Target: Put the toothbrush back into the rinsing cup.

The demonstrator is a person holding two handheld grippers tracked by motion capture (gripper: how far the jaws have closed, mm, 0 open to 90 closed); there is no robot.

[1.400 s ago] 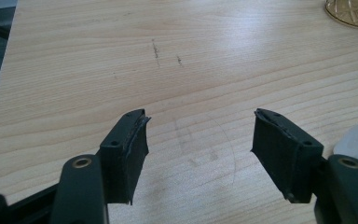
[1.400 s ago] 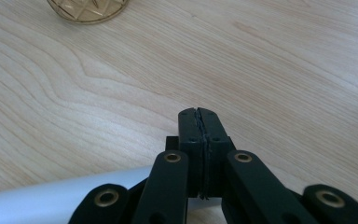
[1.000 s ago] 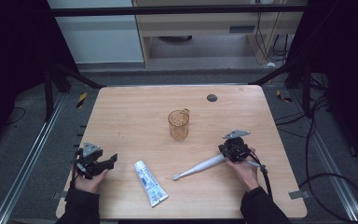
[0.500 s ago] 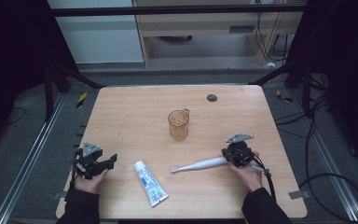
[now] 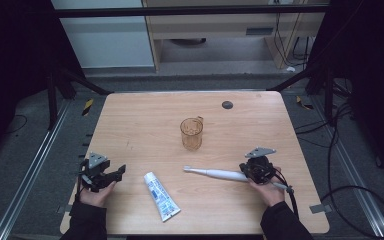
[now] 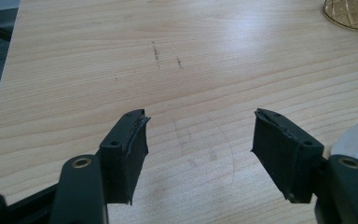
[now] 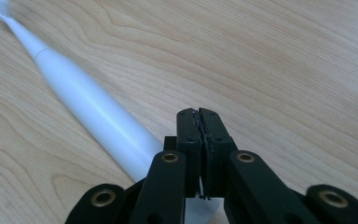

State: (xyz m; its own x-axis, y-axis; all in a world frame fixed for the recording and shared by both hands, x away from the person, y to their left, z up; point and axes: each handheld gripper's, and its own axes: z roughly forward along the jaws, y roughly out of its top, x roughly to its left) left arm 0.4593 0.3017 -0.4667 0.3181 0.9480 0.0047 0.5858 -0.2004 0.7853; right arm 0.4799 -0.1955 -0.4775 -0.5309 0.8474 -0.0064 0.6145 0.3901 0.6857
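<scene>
- Right claw [image 5: 248, 171] pressed shut beside the white toothbrush [image 5: 215, 173], apparently nudging it flat across the table [image 5: 140, 120], not gripping it;
- Left claw [image 5: 111, 175] rests released, waiting near the toothpaste tube [image 5: 162, 196];
- Amber cup [image 5: 191, 133] stands beyond, probably the brush's destination.

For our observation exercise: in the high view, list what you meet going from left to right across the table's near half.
left gripper → toothpaste tube → electric toothbrush → right gripper
</scene>
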